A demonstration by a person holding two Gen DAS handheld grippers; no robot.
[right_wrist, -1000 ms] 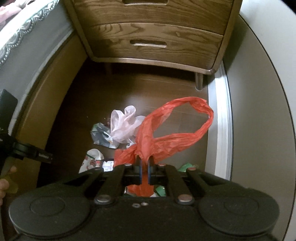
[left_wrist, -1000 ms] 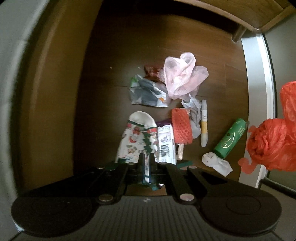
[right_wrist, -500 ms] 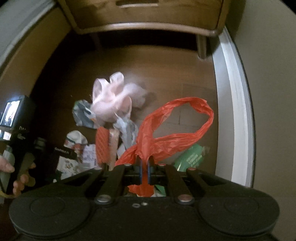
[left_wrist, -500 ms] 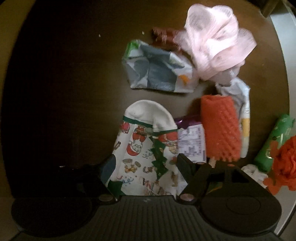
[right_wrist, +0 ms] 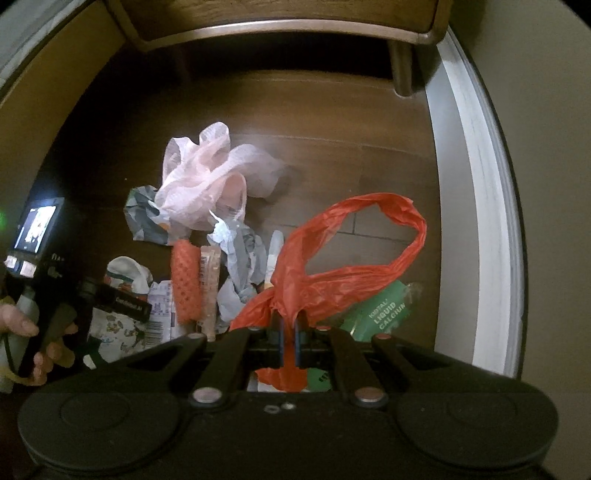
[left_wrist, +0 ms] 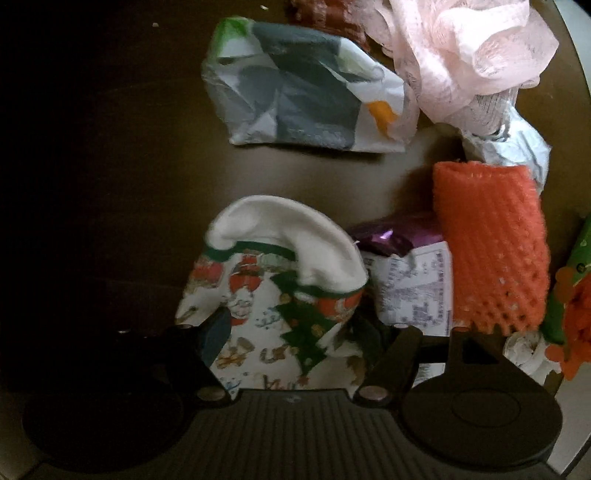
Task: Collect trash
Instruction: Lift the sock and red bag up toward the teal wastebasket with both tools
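A pile of trash lies on the dark wood floor. My left gripper (left_wrist: 295,332) is open, low over a Christmas-print sock (left_wrist: 280,295), with one finger on each side of it. Beside the sock lie a barcode wrapper (left_wrist: 417,288), an orange foam net (left_wrist: 491,247), a grey-white plastic wrapper (left_wrist: 306,88) and a pink mesh bag (left_wrist: 465,55). My right gripper (right_wrist: 289,332) is shut on the handle of an orange plastic bag (right_wrist: 343,258) and holds it above the pile. The left gripper also shows in the right wrist view (right_wrist: 55,288).
A wooden dresser (right_wrist: 280,22) stands at the back on legs. A white baseboard (right_wrist: 480,184) and wall run along the right. A green calcium packet (right_wrist: 384,310) lies under the orange bag. A bed edge (right_wrist: 37,66) lies on the left.
My left gripper has opened and dropped down to the Christmas sock, now straddling it. My right gripper, still holding the orange bag, has moved lower and closer to the pile.
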